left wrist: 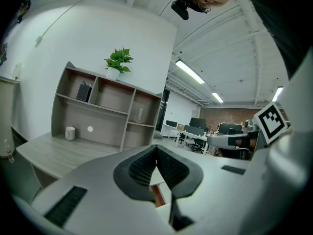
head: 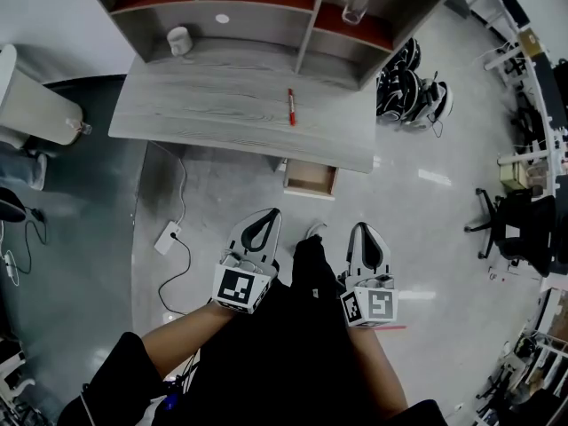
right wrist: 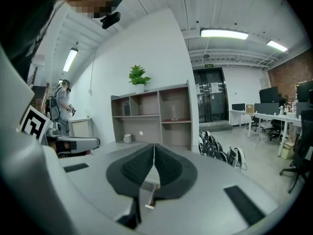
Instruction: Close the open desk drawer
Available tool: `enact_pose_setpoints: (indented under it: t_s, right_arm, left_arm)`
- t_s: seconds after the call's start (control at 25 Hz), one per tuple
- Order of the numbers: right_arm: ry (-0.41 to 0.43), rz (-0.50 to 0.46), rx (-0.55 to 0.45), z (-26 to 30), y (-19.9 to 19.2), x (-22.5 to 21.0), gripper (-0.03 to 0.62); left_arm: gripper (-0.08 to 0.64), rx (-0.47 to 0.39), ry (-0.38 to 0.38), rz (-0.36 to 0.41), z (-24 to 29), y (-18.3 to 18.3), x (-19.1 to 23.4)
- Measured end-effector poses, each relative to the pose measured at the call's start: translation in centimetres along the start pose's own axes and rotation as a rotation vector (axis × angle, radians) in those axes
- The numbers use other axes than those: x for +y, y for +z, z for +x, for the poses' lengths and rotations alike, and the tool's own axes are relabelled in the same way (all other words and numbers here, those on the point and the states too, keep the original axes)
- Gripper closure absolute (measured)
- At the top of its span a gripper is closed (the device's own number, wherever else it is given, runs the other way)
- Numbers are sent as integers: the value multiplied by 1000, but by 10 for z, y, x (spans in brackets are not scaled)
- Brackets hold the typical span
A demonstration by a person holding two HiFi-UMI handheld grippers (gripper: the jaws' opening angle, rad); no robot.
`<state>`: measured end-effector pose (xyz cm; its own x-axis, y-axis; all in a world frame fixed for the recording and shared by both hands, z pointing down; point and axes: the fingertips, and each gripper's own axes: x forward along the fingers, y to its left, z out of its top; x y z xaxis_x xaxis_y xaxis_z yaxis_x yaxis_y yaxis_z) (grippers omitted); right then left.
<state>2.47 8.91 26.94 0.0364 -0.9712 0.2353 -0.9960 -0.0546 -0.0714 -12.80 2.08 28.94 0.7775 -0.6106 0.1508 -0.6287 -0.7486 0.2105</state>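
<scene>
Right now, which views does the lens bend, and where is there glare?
Head view: fisheye curves the desk edge; glare patches on the floor right of the open drawer. Left gripper view: dark rounded corners, ceiling lamps blown out. Right gripper view: ceiling lamp overexposed, shelf unit sharp.

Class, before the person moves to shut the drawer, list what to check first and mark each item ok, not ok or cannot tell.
1. Drawer in view, open below the desk front: ok.
2. Left gripper shut and empty: ok.
3. Right gripper shut and empty: ok.
4. A gripper at the drawer front: not ok, both are apart from it.
5. Nothing sticking up out of the drawer: cannot tell, too small.
</scene>
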Motion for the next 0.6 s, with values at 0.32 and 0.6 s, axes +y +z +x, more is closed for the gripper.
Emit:
enact_pose_setpoints:
  t_s: [0.32,0.6]
  right_arm:
    - [13,40,55,24,-34,-16,573]
    - [68,25,93,59,-56,-32,572]
  left_arm:
    - [546,24,68,6,15,-13,19]
    - [546,45,145,-3,50,-26,39]
